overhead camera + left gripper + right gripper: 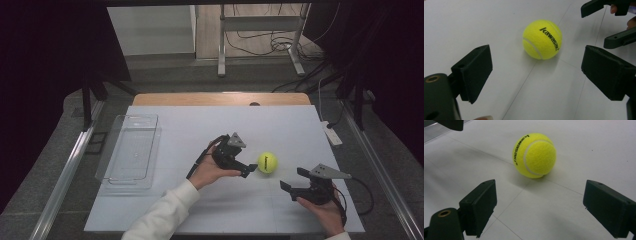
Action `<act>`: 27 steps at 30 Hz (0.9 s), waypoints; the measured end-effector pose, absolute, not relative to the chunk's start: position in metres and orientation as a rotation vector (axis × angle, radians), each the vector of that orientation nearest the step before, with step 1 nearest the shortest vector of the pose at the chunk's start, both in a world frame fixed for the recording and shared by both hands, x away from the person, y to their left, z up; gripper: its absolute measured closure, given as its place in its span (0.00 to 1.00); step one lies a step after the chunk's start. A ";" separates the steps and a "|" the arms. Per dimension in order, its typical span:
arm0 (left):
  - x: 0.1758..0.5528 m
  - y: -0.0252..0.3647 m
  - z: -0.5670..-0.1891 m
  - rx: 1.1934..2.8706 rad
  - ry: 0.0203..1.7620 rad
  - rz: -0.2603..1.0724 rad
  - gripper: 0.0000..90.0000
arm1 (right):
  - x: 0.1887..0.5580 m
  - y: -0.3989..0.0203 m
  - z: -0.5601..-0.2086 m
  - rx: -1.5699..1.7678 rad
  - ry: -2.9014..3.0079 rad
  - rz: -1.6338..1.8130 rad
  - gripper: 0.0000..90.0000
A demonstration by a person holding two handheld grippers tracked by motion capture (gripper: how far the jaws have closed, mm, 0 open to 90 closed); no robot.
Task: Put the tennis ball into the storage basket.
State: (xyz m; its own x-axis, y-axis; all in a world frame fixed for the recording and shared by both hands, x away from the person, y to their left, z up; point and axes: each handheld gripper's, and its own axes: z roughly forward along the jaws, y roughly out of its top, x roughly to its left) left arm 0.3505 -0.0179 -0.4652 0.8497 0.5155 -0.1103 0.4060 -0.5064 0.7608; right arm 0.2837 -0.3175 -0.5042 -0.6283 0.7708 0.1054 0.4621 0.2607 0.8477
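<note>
A yellow tennis ball (267,162) with black lettering lies on the white table top (200,120), right of centre. My left gripper (248,166) is just left of the ball and points at it. Its jaws are open, and the ball (542,39) rests a short way beyond its fingertips (474,72), apart from them. My right gripper (292,179) sits lower right of the ball, also open and aimed at it. The ball (534,155) lies ahead of the right gripper's (546,207) spread jaws, untouched. The right gripper (599,25) also appears at the top right of the left gripper view.
A clear plastic tray (129,150) lies along the table's left side. A white oblong device (331,133) with a cable sits at the right edge. Behind the table stand metal frame legs (221,45) and loose cables on the floor.
</note>
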 end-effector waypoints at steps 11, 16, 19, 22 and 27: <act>0.357 -0.027 -0.469 2.181 0.657 0.140 0.12 | 0.284 -0.318 -0.504 1.129 2.207 1.309 0.13; 0.361 -0.035 -0.470 2.195 0.657 0.140 0.12 | 0.284 -0.318 -0.504 1.130 2.207 1.312 0.13; 0.363 -0.039 -0.471 2.201 0.657 0.139 0.12 | 0.284 -0.318 -0.504 1.129 2.207 1.312 0.13; 0.365 -0.042 -0.471 2.206 0.657 0.137 0.12 | 0.284 -0.318 -0.504 1.130 2.206 1.316 0.13; 0.368 -0.048 -0.472 2.218 0.656 0.134 0.12 | 0.284 -0.318 -0.504 1.131 2.206 1.318 0.13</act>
